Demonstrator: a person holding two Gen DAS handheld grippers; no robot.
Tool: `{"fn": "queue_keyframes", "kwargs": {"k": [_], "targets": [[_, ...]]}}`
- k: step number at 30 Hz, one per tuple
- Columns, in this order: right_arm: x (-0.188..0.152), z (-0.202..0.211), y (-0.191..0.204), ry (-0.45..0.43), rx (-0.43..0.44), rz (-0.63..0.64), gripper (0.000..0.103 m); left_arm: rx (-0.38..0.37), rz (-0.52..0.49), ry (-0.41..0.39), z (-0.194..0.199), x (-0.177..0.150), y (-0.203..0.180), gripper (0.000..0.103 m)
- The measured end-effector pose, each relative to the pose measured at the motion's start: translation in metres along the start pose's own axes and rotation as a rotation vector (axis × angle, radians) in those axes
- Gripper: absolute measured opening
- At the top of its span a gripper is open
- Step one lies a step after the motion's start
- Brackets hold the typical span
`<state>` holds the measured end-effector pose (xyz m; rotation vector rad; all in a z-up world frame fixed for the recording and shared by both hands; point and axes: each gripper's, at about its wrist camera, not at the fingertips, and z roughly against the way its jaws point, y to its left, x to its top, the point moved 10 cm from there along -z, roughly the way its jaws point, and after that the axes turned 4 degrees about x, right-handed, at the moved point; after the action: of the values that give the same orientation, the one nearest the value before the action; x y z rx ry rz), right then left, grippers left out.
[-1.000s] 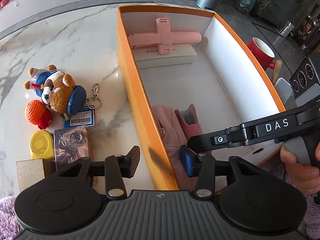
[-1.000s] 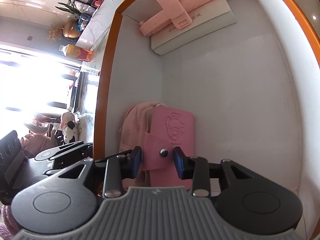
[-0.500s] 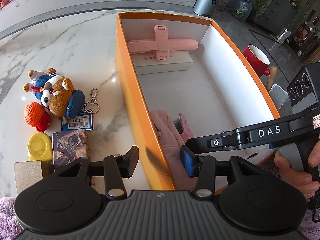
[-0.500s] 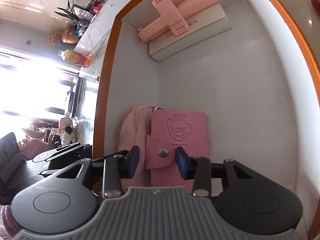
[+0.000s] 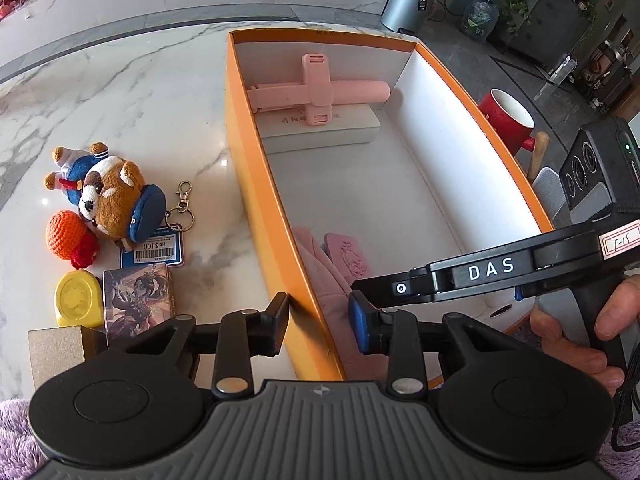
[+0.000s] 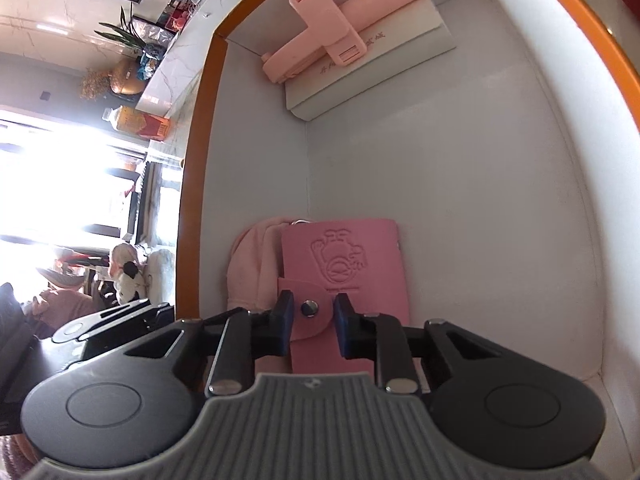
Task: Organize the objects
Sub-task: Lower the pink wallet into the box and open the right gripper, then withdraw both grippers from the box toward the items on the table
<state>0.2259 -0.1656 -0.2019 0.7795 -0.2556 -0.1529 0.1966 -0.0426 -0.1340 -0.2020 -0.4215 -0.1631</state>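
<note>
An orange box (image 5: 256, 168) with a white inside stands on the marble counter. My left gripper (image 5: 318, 322) straddles its near left wall, one finger outside and the blue pad inside; its jaws are closing and a gap still shows at the wall. A pink wallet (image 6: 348, 264) lies flat on the box floor beside a pink cloth (image 6: 252, 264). My right gripper (image 6: 312, 322) hovers just over the wallet's snap flap, jaws closing, with the flap between the fingers. A pink phone holder (image 5: 316, 90) rests on a flat white case (image 5: 324, 132) at the far end.
Left of the box lie a plush dog (image 5: 108, 196), an orange crochet ball (image 5: 64, 234), a price tag on a keyring (image 5: 154, 250), a yellow lid (image 5: 76, 304), a picture tin (image 5: 138, 304) and a beige box (image 5: 54, 352). A red mug (image 5: 506, 120) stands right of the box.
The jaws of both grippers have narrowed. The pink wallet has gone from tilted to lying flat on the box floor. The left gripper has stayed at the box wall.
</note>
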Motion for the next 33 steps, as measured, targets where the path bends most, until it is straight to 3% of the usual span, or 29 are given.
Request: {"fn": "queue_keyframes", "kwargs": {"k": [6, 12, 16, 17, 20, 24, 29, 33], "targets": [[0.002, 0.007, 0.001, -0.029, -0.019, 0.011, 0.026, -0.014, 0.015, -0.006, 0.002, 0.000, 0.000, 0.038], [0.004, 0.011, 0.001, -0.042, -0.021, 0.008, 0.035, -0.011, 0.016, -0.010, 0.004, 0.001, 0.000, 0.038], [0.015, 0.024, 0.003, -0.082, -0.084, 0.047, 0.036, -0.012, 0.019, -0.011, 0.004, 0.001, 0.002, 0.038], [0.018, 0.026, 0.002, -0.082, -0.125, 0.071, 0.035, -0.011, 0.018, -0.011, 0.004, 0.001, 0.002, 0.038], [0.023, 0.023, -0.004, -0.040, -0.292, 0.181, 0.016, -0.010, 0.015, -0.013, 0.005, 0.002, 0.001, 0.038], [0.017, 0.007, -0.013, 0.057, -0.456, 0.334, 0.007, -0.013, 0.018, -0.017, 0.005, 0.003, 0.001, 0.038], [0.007, -0.008, -0.021, 0.141, -0.476, 0.400, 0.000, -0.016, 0.003, -0.013, 0.004, 0.003, 0.000, 0.037], [0.005, -0.011, -0.021, 0.167, -0.465, 0.403, 0.000, -0.022, -0.002, -0.014, 0.003, 0.004, 0.001, 0.037]]}}
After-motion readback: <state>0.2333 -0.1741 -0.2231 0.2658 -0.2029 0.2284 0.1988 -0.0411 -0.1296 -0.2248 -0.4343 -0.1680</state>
